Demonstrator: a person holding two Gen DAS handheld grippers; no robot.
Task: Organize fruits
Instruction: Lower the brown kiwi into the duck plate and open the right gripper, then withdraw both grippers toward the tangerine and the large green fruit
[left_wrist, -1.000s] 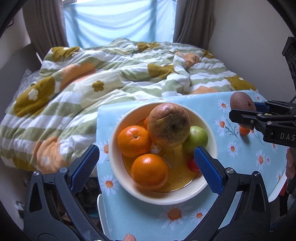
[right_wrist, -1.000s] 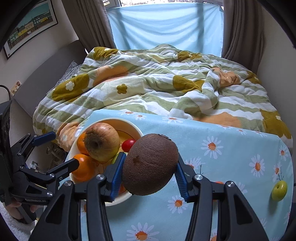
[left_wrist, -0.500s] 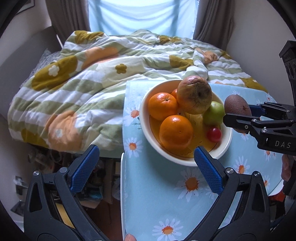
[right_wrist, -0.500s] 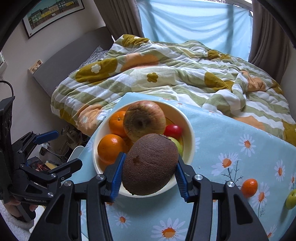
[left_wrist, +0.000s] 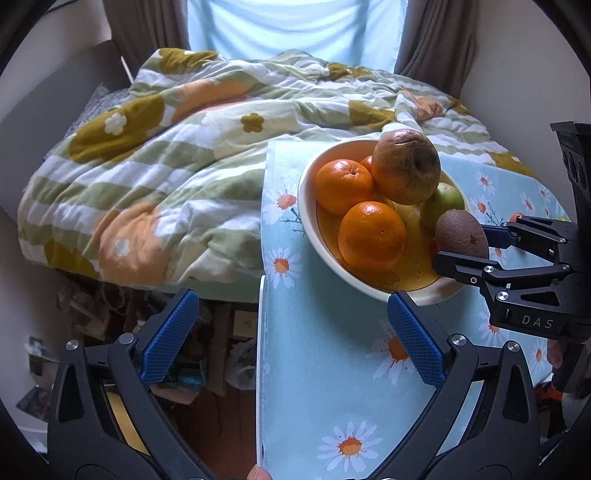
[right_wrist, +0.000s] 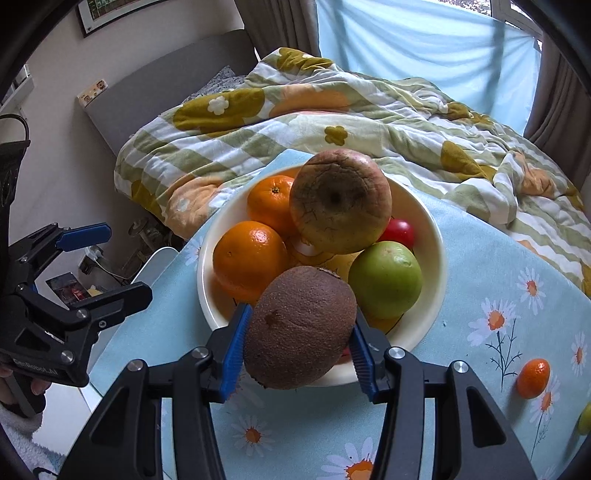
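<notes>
My right gripper (right_wrist: 299, 332) is shut on a brown kiwi (right_wrist: 300, 326) and holds it over the near rim of a cream bowl (right_wrist: 436, 236). The bowl holds two oranges (right_wrist: 249, 258), a big brownish wrinkled apple (right_wrist: 340, 201), a green apple (right_wrist: 385, 278) and a small red fruit (right_wrist: 399, 232). In the left wrist view the kiwi (left_wrist: 461, 233) hangs over the bowl's (left_wrist: 306, 218) right side in the right gripper (left_wrist: 467, 245). My left gripper (left_wrist: 291, 328) is open and empty, low at the table's left edge, short of the bowl.
The table has a light blue daisy cloth (right_wrist: 498, 288). A small tangerine (right_wrist: 533, 378) and a green fruit (right_wrist: 585, 419) lie on it at the right. A bed with a flowered quilt (left_wrist: 166, 166) lies behind the table. Clutter on the floor (left_wrist: 207, 354) sits below the table's left edge.
My right gripper has carried the kiwi left and down, from beside the bowl to over its rim. My left gripper has drawn back and left, off the bowl.
</notes>
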